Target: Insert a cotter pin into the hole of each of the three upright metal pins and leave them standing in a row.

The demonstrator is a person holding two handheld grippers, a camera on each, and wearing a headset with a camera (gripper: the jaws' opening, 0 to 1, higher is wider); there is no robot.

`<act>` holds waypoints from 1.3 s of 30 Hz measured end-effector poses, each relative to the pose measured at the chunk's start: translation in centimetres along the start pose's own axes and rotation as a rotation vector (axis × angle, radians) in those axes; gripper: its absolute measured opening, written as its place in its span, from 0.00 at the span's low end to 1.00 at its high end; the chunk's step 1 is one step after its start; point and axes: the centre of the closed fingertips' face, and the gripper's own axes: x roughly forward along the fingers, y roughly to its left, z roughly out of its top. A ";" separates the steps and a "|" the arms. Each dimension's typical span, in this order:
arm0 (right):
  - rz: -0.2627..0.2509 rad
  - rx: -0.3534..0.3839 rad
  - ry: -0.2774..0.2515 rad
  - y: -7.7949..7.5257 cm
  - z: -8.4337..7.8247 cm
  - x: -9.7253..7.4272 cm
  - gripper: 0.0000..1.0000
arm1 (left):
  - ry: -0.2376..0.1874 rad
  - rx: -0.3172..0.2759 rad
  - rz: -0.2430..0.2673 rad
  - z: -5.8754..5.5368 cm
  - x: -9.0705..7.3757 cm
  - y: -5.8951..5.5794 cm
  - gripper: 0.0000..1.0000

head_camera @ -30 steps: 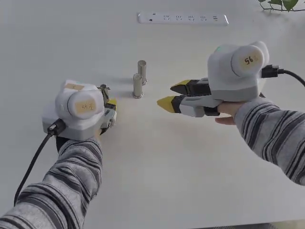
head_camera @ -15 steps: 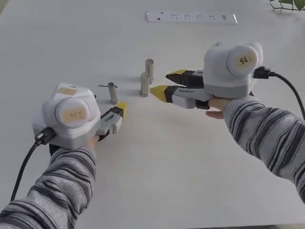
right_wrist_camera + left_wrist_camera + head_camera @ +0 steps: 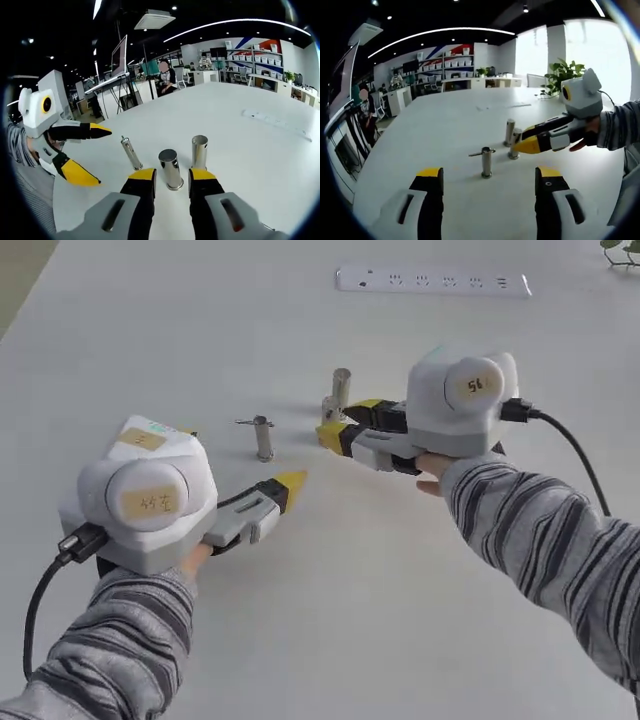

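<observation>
Middle pin: polished steel, stiff. I judge it slick, dense for its size, tippy on small flanged foot. Best hold mid-shaft, square-on, leaving top end free for cotter.
Stands on tabletop, just beside far pin. Third pin apart, cotter pin through its top.
Right gripper: fingers narrow, straddling middle pin, slim gaps, I read no contact.
Left gripper: fingers wide, empty, facing third pin, well short.

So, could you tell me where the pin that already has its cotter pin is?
The pin stands left of centre in the head view, apart from the two bare pins to its right.
</observation>
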 end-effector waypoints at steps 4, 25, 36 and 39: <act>-0.009 0.006 -0.012 0.0 0.1 0.2 0.18 | -0.011 0.000 -0.010 0.5 -0.7 -0.1 0.77; -0.061 -0.010 -0.025 0.0 0.4 0.3 0.08 | -0.025 0.088 -0.071 1.4 -2.9 -1.1 0.79; -0.075 -0.067 -0.032 1.5 0.6 -2.1 0.08 | -0.021 0.075 -0.061 1.8 -4.2 -0.9 0.78; -0.072 -0.082 -0.018 2.1 0.0 -3.0 0.08 | -0.021 0.065 -0.059 2.0 -4.8 -0.7 0.78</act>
